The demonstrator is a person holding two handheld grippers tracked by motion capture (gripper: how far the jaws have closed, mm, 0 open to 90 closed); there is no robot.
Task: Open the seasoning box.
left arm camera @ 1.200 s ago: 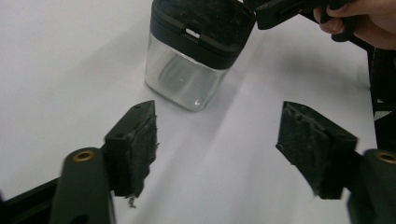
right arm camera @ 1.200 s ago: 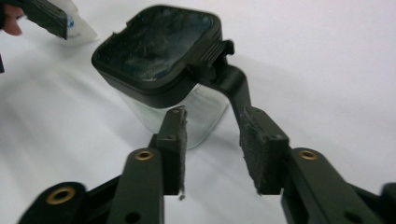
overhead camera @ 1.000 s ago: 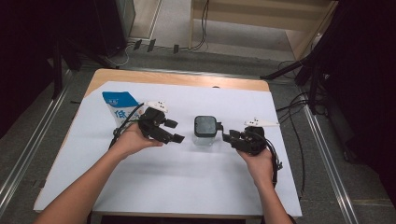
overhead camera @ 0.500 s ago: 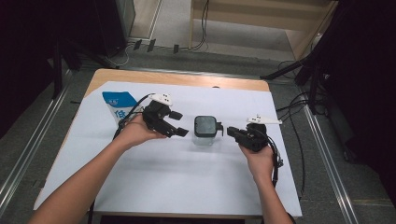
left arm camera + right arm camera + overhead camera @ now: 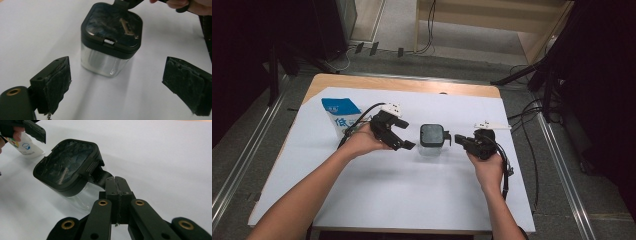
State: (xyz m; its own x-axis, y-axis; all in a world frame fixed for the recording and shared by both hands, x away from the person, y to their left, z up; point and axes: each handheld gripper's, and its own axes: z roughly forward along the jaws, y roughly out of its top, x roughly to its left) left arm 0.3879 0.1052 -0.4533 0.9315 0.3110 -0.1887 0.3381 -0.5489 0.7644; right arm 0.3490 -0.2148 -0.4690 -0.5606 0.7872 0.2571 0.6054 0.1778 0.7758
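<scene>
Clear square plastic jar with black lid (image 5: 431,140) sits mid-worktop (image 5: 412,200). Right claw (image 5: 115,179) pressed together on lid's hinge tab; left claw (image 5: 117,85) spread, just short. Jar contents unreadable through scuffed lid.

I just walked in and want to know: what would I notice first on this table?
A small clear jar with a black lid stands mid-table on the white sheet. The right gripper has its fingers shut on a tab at the lid's edge, while the left gripper hovers open on the jar's other side. A blue-and-white pouch sits at the far left.
</scene>
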